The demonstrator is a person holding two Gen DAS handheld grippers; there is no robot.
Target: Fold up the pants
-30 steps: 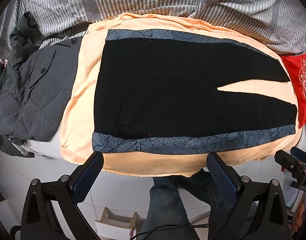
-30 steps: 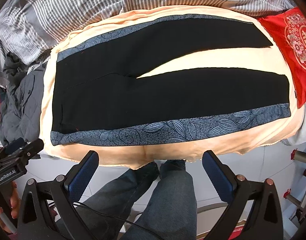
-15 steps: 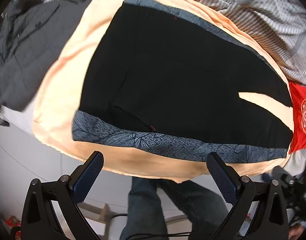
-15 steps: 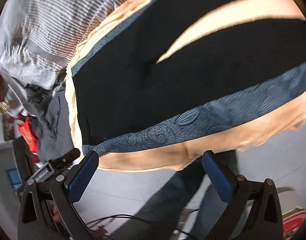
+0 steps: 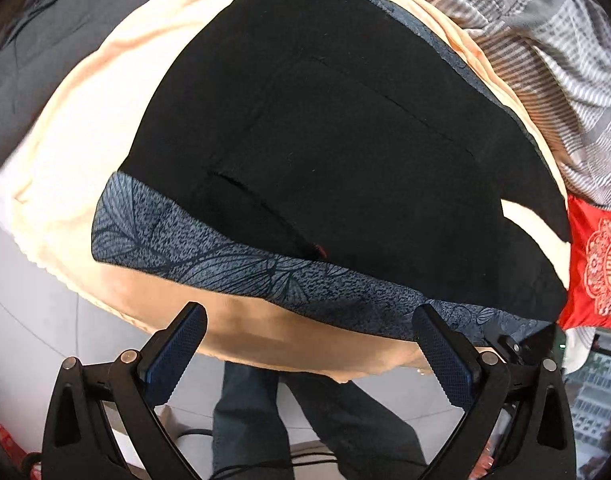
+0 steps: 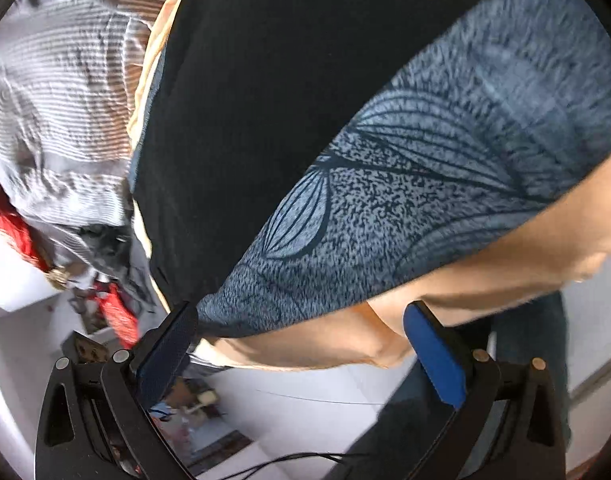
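Both hand-held grippers now closer to black pants [image 5: 345, 152], left [image 5: 309, 344] wide, right [image 6: 301, 344] wide at patterned hem

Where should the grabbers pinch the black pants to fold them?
Probably the blue leafy side strip on the pants, coming in from the near bed edge. That strip lies flat nearest both open grippers, left and right.

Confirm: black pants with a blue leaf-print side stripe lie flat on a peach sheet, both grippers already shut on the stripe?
Not quite. Both wrist views show the left gripper and right gripper open, gripping nothing. The black pants do lie flat on the peach sheet.
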